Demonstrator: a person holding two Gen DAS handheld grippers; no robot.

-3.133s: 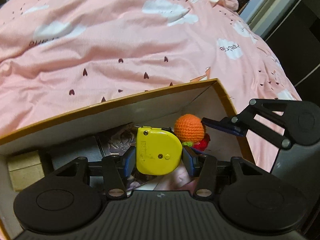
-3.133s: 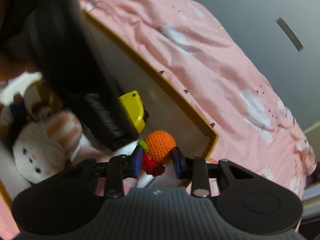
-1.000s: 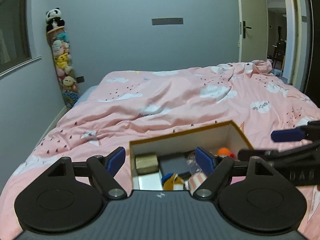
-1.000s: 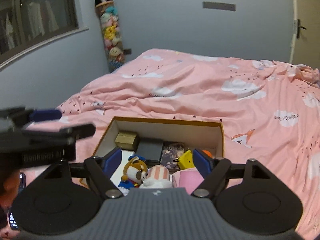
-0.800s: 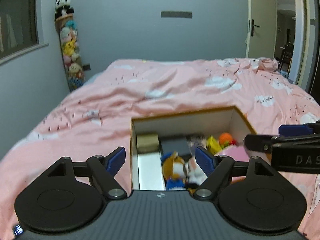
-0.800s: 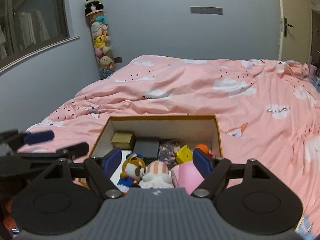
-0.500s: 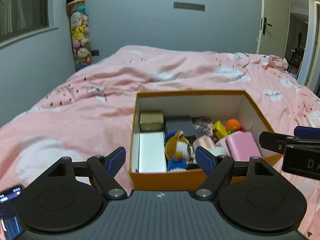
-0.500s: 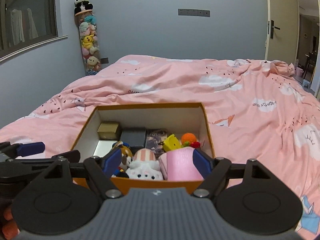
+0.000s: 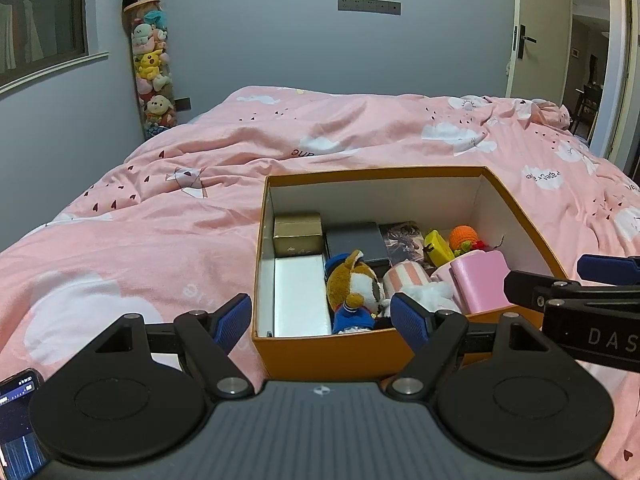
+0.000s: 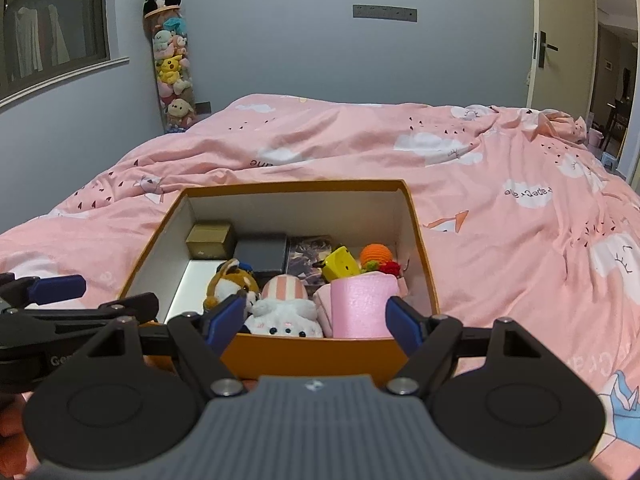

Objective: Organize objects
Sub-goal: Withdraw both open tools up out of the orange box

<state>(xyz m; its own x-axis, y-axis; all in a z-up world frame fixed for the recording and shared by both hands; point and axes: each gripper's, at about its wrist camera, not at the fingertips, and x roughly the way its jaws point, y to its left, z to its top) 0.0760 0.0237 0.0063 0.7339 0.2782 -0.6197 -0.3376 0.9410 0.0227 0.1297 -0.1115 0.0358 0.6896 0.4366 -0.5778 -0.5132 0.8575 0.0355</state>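
Observation:
An orange cardboard box [image 9: 332, 354] [image 10: 308, 354] sits on the pink bed, filled with items. Inside lie a yellow tape measure [image 9: 437, 247] [image 10: 341, 268], an orange crochet ball [image 9: 463, 237] [image 10: 375, 255], a brown plush dog [image 9: 354, 284] [image 10: 230, 282], a striped white plush [image 10: 285, 308], a pink pouch [image 9: 478, 284] [image 10: 362, 306], a gold box [image 9: 298, 234] and a dark box [image 9: 356, 242]. My left gripper [image 9: 322, 318] hangs open before the box's near wall, holding nothing. My right gripper [image 10: 316, 318] is open too, equally empty, close to the near rim.
The pink duvet [image 9: 160, 216] with cloud prints spreads all around the box. A tall column of plush toys [image 9: 154, 80] stands at the far left wall. A phone [image 9: 18, 426] shows at the lower left. A door [image 9: 532, 40] is at the far right.
Both grippers let go of the tape measure and the orange ball inside the box, then drew back and rose. The view has settled lower, closer to the box front.

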